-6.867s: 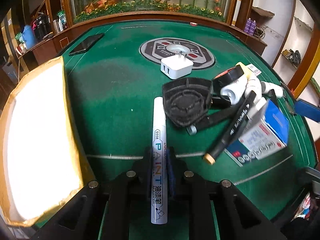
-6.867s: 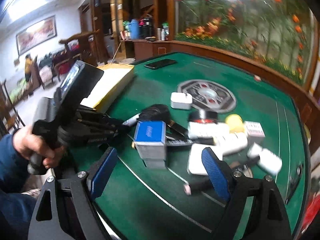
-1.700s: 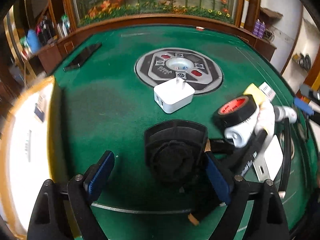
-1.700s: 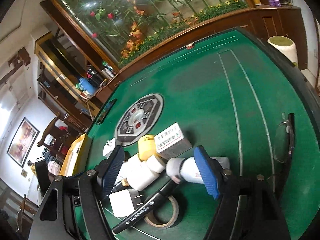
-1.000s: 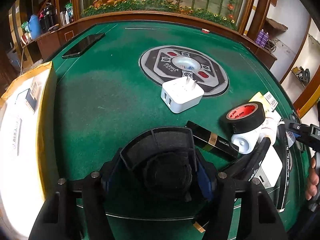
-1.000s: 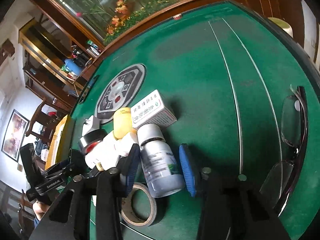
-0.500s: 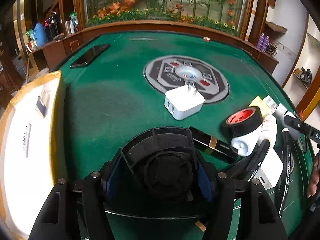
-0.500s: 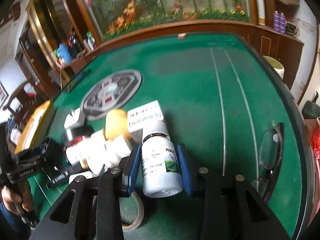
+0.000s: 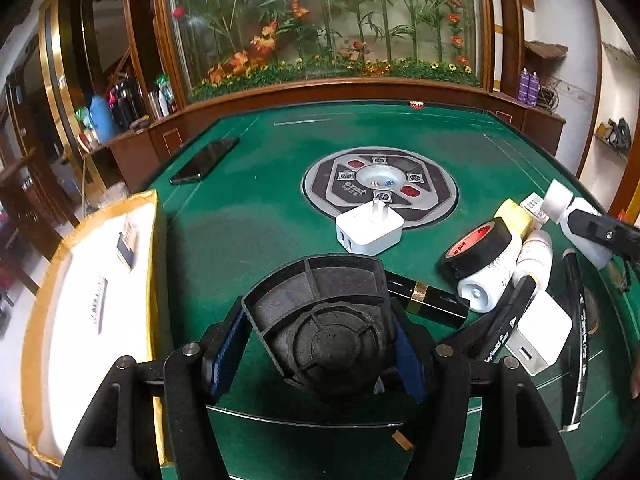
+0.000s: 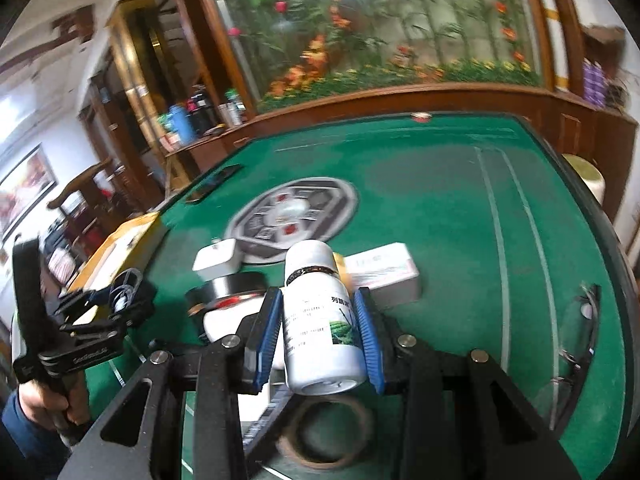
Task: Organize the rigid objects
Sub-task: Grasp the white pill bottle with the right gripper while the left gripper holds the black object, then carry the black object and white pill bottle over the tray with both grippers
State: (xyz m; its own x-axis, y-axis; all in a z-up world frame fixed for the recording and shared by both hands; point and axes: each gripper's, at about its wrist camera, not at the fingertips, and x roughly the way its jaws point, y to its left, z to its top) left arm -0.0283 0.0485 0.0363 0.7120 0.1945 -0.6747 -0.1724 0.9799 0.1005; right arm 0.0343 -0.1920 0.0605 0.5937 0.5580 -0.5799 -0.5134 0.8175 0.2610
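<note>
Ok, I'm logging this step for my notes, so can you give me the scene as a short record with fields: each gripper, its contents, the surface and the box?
left gripper: shut on black fan-shaped part
right gripper: shut on white bottle
surface: green table
box: yellow-edged box left of the left gripper
loose nearby: white charger, black tape roll

Green table (image 9: pixel 248 240) with counted items: two white chargers, one with prongs (image 9: pixel 369 231) and one flat (image 9: pixel 540 334); one roll of black tape (image 9: pixel 480 248); one brown tape ring (image 10: pixel 326 430); one black phone (image 9: pixel 204 160); one pair of glasses (image 10: pixel 580 328); one yellow-sided box (image 9: pixel 149 280); two grippers, left (image 9: pixel 316 346) and right (image 10: pixel 320 330).
</note>
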